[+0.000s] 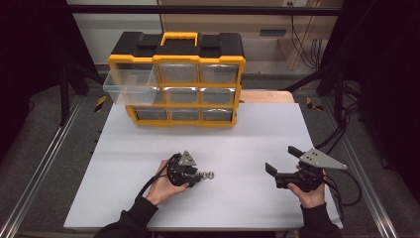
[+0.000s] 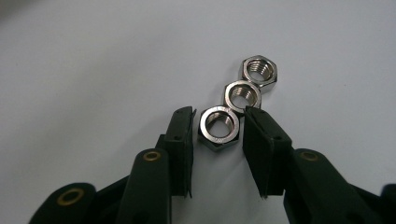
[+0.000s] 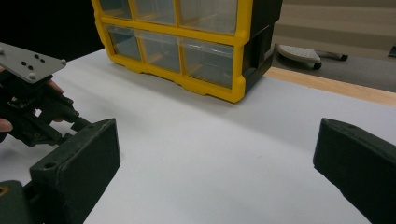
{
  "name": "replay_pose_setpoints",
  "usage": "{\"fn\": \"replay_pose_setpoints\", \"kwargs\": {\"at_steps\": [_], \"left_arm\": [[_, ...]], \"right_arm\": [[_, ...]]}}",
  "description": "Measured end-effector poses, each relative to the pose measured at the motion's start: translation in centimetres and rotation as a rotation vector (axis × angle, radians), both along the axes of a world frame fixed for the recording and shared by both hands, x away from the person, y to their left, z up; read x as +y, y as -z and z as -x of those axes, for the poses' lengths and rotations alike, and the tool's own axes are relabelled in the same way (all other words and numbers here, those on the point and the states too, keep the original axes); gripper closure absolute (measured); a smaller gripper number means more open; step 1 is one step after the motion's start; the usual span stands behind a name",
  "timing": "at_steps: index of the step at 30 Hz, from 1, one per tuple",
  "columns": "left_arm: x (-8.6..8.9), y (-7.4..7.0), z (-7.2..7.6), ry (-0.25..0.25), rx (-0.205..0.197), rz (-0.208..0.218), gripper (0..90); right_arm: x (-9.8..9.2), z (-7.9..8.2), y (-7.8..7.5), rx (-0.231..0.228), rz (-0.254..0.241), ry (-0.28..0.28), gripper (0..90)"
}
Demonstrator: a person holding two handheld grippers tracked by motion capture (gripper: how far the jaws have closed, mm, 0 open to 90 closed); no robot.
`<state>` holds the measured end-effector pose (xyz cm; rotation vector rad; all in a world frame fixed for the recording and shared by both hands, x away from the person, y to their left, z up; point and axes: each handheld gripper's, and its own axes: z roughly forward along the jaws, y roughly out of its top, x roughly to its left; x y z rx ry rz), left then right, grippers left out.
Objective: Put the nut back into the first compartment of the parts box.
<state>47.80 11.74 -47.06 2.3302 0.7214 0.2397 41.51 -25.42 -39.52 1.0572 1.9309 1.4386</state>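
Left gripper (image 2: 218, 122) spread around nearest nut (image 2: 219, 128), right gripper (image 3: 215, 154) spread, its view facing organizer (image 3: 187, 42).

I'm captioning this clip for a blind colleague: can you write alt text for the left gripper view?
The left gripper has its two black jaws on either side of the nearest nut, one of three steel hex nuts lying in a touching row on a white table. A small gap shows between the left jaw and that nut.

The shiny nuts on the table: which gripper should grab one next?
Left. The left gripper already has its jaws on either side of the nearest nut, not quite pinching. The right gripper sits open, far off to the side.
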Motion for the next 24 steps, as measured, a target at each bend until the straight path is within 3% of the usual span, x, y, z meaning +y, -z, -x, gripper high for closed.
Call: {"fn": "replay_pose_setpoints", "kwargs": {"at_steps": [5,13,18,19,24], "left_arm": [[-0.1,-0.07,-0.01,0.001,-0.016,-0.036,68.2],[-0.35,-0.05,0.14,-0.02,-0.017,-0.024,69.3],[-0.35,-0.14,0.14,-0.008,-0.015,-0.035,69.4],[-0.26,-0.32,0.13,0.002,-0.012,-0.057,69.4],[-0.29,-0.52,0.37,0.0,0.001,-0.046,69.4]], "right_arm": [[-0.02,-0.01,-0.01,-0.003,0.002,0.001,1.1],[-0.02,0.03,-0.04,-0.005,0.002,0.001,1.1],[-0.01,0.06,-0.07,-0.006,0.0,-0.001,1.1],[-0.02,0.1,-0.09,-0.004,-0.002,0.001,1.1],[-0.02,0.08,-0.08,-0.006,-0.001,-0.001,1.1]]}}
